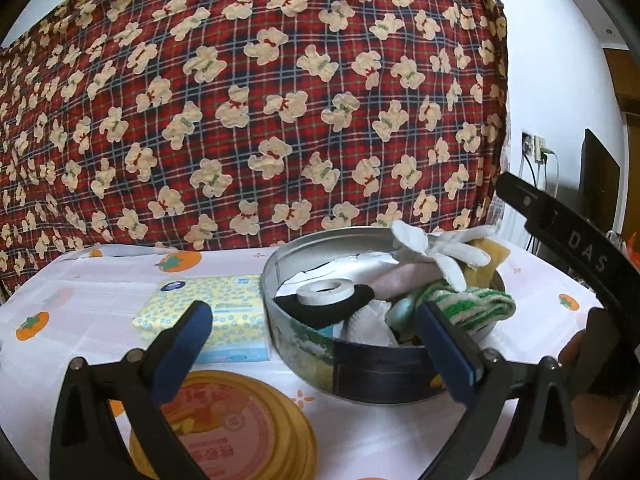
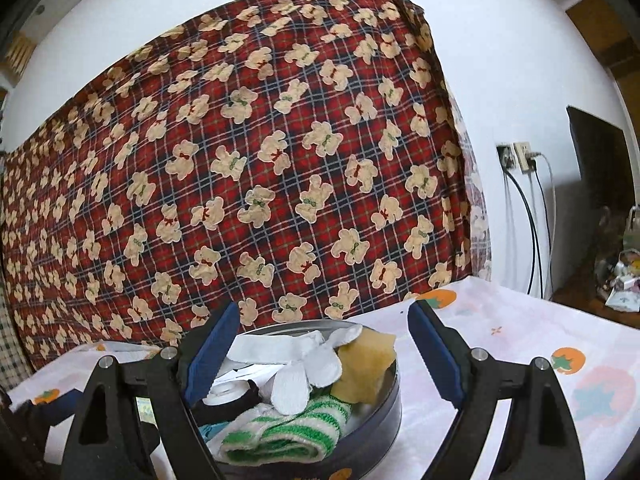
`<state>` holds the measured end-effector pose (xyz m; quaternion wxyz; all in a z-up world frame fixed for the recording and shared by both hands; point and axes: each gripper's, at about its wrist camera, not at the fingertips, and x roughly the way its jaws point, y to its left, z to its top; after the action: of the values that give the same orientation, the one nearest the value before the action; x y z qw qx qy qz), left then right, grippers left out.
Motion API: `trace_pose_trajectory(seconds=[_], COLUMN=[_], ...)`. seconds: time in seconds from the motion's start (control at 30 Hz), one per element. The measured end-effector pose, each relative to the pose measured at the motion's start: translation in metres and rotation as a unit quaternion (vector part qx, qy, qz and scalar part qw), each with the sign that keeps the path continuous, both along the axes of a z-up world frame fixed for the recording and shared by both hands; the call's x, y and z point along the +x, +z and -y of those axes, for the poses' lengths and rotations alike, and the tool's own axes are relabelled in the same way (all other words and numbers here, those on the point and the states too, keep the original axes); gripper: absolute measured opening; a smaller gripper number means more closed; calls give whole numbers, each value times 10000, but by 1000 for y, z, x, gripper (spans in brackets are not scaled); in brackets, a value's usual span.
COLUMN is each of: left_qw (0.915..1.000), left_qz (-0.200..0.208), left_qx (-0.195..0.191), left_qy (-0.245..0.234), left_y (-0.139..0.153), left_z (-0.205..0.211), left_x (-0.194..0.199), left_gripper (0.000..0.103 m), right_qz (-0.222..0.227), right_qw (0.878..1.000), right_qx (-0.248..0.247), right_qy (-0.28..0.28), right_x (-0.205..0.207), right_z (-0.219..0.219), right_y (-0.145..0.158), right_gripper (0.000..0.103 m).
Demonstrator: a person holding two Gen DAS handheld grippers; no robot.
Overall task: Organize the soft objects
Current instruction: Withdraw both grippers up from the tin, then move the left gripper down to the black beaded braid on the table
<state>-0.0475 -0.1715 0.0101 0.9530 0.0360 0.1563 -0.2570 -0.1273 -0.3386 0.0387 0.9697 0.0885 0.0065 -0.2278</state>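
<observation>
While both grippers hover at the round tin [image 1: 304, 364] near the desk's front edge | left gripper [image 1: 316, 344] wide open, empty | right gripper [image 2: 324, 352] wide open, empty | white glove [image 2: 304, 372], striped cloth [image 2: 280, 436], sponge [image 2: 366, 368] piled in tin | tissue pack [image 1: 208, 312] and lid [image 1: 224, 428] outside; sorting seems mostly done.
</observation>
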Motion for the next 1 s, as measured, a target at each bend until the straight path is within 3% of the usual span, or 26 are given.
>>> trace_pose_trajectory(seconds=[0.5, 0.8, 1.0], left_qw=[9997, 9990, 9970], left_qz=[-62, -46, -91], left_qx=[-154, -190, -184], left_qy=[158, 398, 742], left_y=[-1, -2, -5], left_z=[-37, -72, -111], left_x=[-6, -5, 1], left_gripper=[103, 103, 103], right_qz=[-198, -69, -112], right_qw=[9983, 9987, 9971], right_qx=[-405, 127, -4], right_qy=[374, 495, 759], right_x=[-5, -12, -5], right_z=[-40, -51, -86], right_y=[-6, -10, -10], right_gripper=[88, 88, 88])
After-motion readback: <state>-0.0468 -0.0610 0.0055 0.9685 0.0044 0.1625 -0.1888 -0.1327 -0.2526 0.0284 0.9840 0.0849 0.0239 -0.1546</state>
